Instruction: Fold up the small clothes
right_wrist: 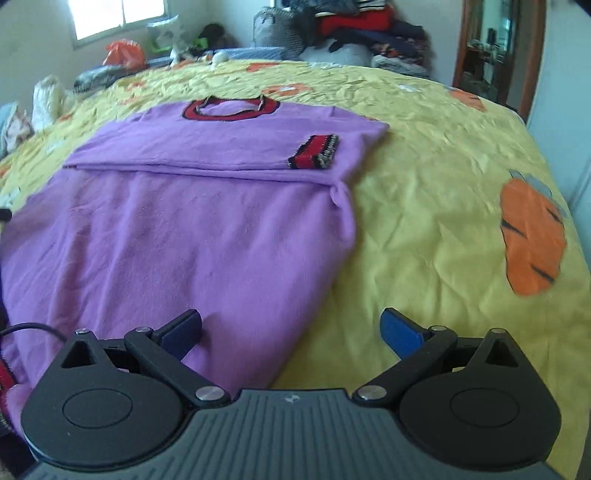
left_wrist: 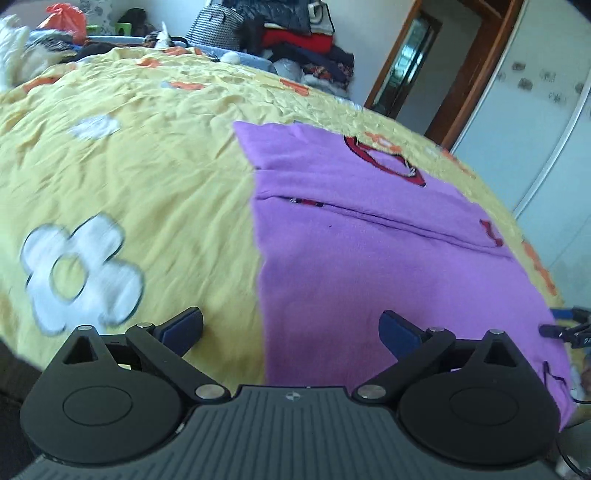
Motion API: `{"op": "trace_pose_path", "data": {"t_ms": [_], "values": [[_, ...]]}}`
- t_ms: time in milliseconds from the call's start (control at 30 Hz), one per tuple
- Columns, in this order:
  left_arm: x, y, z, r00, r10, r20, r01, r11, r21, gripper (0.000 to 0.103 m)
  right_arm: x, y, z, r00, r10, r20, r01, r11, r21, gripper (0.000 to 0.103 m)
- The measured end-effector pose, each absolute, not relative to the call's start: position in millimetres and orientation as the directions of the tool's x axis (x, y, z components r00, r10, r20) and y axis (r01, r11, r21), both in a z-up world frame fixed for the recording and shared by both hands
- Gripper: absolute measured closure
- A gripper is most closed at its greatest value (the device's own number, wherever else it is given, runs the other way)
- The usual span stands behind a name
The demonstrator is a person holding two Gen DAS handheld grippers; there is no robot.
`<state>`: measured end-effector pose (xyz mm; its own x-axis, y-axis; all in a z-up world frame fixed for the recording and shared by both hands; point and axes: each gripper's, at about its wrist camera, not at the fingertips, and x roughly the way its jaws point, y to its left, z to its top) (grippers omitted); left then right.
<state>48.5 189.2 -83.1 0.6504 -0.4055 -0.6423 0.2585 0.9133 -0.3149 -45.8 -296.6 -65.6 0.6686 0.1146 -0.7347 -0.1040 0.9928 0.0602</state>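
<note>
A purple sweater (right_wrist: 192, 229) lies flat on the bed, its red-and-black collar (right_wrist: 229, 109) at the far end. Both sleeves are folded across the chest, and one red, black and white striped cuff (right_wrist: 314, 152) rests on top near the sweater's right edge. The hem end is nearest the cameras.

The left claw (left_wrist: 291, 330) is spread wide and holds nothing; it hangs over the sweater's left edge, one finger over purple knit, the other over bare sheet. The right claw (right_wrist: 291, 328) is likewise spread wide and empty, straddling the sweater's right edge near the hem. Whether either touches the fabric cannot be told.

The bed is covered by a creased yellow sheet (right_wrist: 424, 177) printed with white flowers (left_wrist: 81, 269) and orange shapes (right_wrist: 532, 236). Beyond its far side are stacked clothes (right_wrist: 362, 29), an orange bag (right_wrist: 123, 53) and a window (right_wrist: 118, 14). A wooden door frame (left_wrist: 465, 70) stands on the right.
</note>
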Motion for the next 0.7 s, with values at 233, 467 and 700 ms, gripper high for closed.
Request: {"op": "trace_pose_path", "data": {"t_ms": [233,467,700], "values": [[37.7,208.1,-86.7,0.635,-0.490,-0.597,0.254,0.862,-0.438,0.003,-63.1,-301.2,-64.8,0.757,0.176,-0.630,-0.108,0.983,0.146,0.000],[29.1,193.0,-84.7,0.628,-0.511,-0.587,0.301,0.855,-0.422,0.011,-63.9,-282.2,-65.5,0.725,0.218,-0.653,-0.091,0.971,0.223,0.000],[34.8,181.8,-88.1,0.590,-0.569,-0.573,0.337,0.818,-0.465,0.012,-65.8,-279.8,-66.7,0.717,0.226,-0.660,-0.062,0.963,0.262,0.000]]}}
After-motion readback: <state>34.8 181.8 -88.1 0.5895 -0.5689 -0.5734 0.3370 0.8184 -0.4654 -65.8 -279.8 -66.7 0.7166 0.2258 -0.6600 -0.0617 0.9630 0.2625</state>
